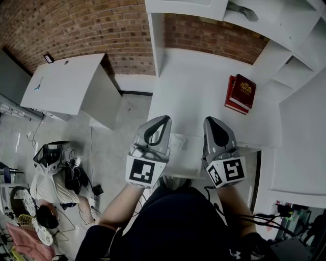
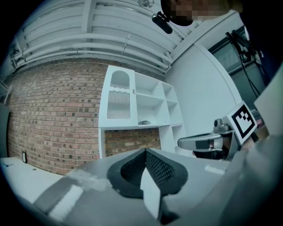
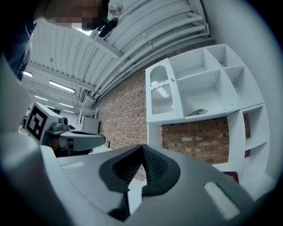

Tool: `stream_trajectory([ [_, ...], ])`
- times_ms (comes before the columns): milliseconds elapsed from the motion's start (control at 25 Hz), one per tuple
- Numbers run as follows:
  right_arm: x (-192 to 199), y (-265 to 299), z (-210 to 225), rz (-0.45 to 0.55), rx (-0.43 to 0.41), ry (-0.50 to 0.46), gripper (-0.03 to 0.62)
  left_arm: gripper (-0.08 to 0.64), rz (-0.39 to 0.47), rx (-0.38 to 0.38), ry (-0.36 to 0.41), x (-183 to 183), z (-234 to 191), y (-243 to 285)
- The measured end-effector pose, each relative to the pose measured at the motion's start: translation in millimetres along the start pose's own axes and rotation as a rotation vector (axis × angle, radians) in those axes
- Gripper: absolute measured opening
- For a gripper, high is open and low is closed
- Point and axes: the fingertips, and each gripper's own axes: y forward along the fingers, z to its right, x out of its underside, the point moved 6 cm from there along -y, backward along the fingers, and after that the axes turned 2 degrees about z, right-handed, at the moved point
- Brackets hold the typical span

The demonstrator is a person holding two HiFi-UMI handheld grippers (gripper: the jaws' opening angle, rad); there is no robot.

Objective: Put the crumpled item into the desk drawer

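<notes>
The crumpled grey item [image 1: 242,10] lies on an upper shelf of the white shelf unit, and shows small in the left gripper view [image 2: 143,122] and the right gripper view [image 3: 197,112]. My left gripper [image 1: 164,119] and right gripper [image 1: 210,120] hover side by side over the front edge of the white desk [image 1: 193,97], far below the item. Both are shut with nothing between the fingers, and their tips meet [image 2: 145,151] [image 3: 141,146]. A white panel [image 1: 186,155] sits between them at the desk front; I cannot tell whether it is the drawer.
A red book [image 1: 241,94] lies on the desk at the right. White shelf compartments [image 1: 300,46] rise at the right and back. A second white desk [image 1: 66,84] stands to the left against the brick wall. A person [image 1: 48,204] and cables are on the floor at lower left.
</notes>
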Motion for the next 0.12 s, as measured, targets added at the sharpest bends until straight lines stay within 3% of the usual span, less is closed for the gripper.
stream_trajectory([
  [120,1.9,3.1,-1.5,-0.003,0.002,-0.001,0.002,0.002,-0.002,0.001,0.001,1.9,-3.9,0.4],
])
